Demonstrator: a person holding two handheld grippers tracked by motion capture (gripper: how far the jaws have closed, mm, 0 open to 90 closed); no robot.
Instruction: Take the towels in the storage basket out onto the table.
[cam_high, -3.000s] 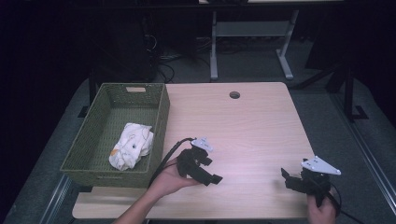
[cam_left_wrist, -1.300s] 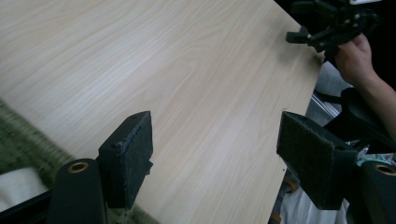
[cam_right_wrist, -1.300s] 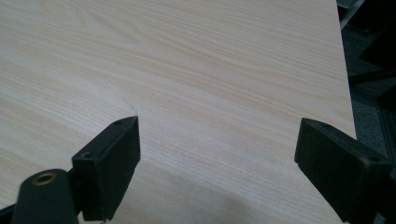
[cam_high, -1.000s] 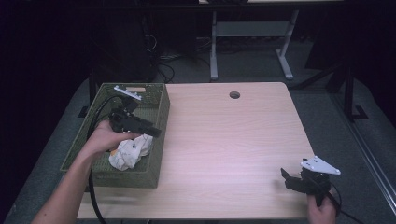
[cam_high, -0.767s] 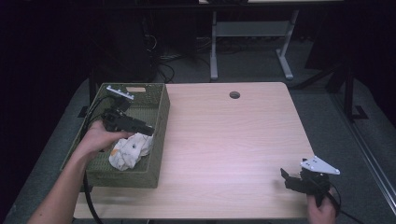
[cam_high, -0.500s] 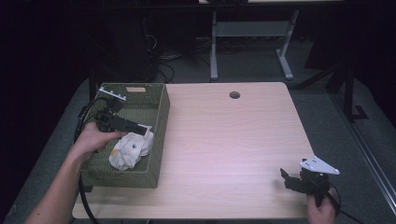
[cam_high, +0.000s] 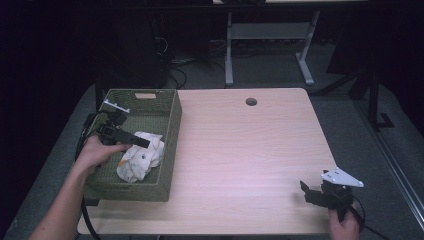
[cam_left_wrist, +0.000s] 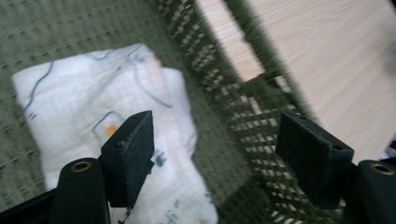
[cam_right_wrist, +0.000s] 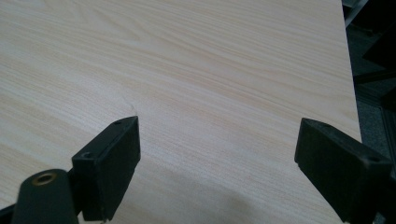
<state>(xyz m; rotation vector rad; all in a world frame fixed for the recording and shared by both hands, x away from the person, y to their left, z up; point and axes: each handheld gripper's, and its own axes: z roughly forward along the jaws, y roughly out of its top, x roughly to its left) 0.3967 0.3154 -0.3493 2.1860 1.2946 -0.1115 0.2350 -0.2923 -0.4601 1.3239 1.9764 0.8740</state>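
the near part of the cloth (cam_left_wrist: 109, 116) was cut off at the bottom of the left gripper view, behind the left claw's own jaws, and its print of thin lines and small orange and blue marks was too blurred to read. in the high view the person's left hand (cam_high: 97, 151) covered the body of the left claw (cam_high: 131, 141), and the claw's jaws crossed over the cloth (cam_high: 142, 157), so whether a pad touched the fabric could not be told there. the basket's (cam_high: 167, 145) near wall hid the lower edge of the cloth from above. the right hand (cam_high: 342, 227) was cut off by the bottom edge of that view.

the left claw (cam_left_wrist: 215, 158) stood wide open inside the basket (cam_left_wrist: 243, 116), nothing pressed between its pads. one jaw hung over the cloth; the other was beside the woven wall, with bare basket floor in the gap between them. no contact with the cloth was visible.

the cloth lay crumpled on the basket floor, toward the wall nearest the middle of the worktop (cam_high: 250, 150). the basket sat at the worktop's left side.

the right claw (cam_high: 309, 194) was at the near right corner of the worktop, well apart from the basket. its jaws (cam_right_wrist: 217, 168) were spread wide and empty, with only bare wood (cam_right_wrist: 210, 70) beyond them.
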